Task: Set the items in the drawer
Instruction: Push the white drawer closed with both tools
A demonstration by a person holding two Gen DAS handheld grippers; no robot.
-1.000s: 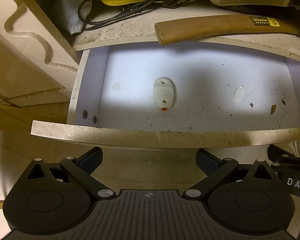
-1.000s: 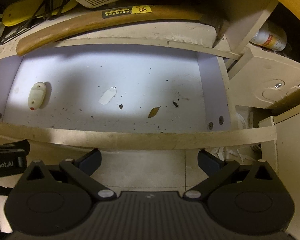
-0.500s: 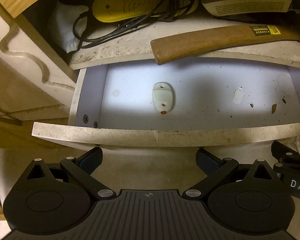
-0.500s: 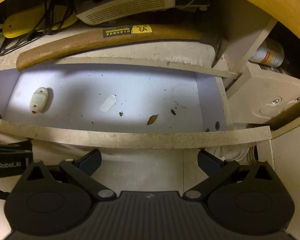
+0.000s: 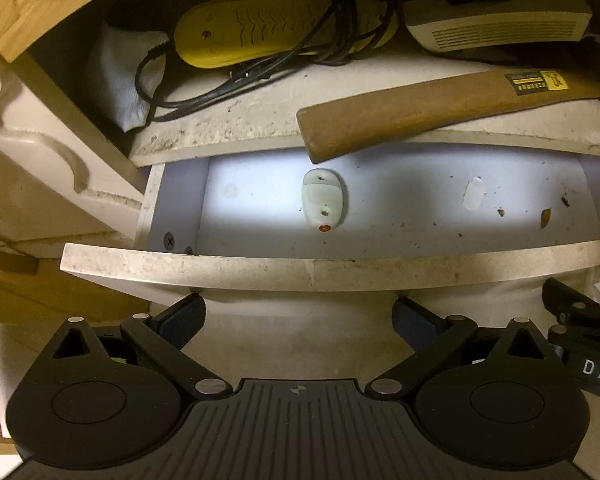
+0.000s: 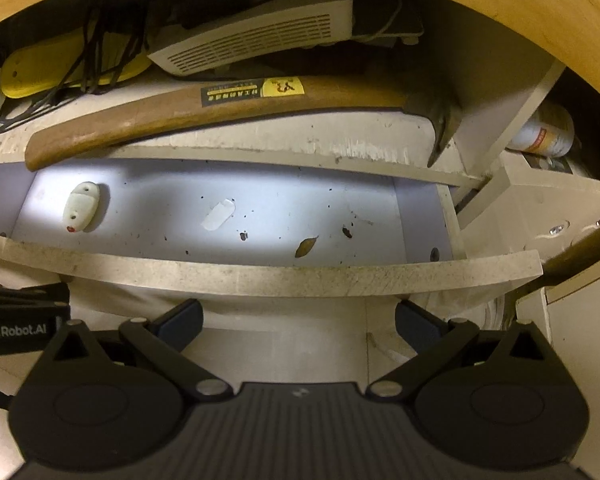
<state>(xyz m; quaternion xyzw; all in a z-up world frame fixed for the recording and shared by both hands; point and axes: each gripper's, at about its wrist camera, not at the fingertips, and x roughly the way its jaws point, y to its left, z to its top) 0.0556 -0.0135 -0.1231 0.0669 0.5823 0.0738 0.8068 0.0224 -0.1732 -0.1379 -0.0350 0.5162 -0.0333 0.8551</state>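
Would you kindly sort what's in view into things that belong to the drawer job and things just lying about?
For the job: drawer, white remote, hammer, both open grippers.

Lying about: yellow device, black cables, white box, dry leaf, can.

Hammer [image 6: 220, 116] head half hidden — label [image 6: 252, 90] print unreadable.

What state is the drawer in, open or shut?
Open: the drawer is pulled out, its pale floor showing, with a small white device and a dry leaf inside.
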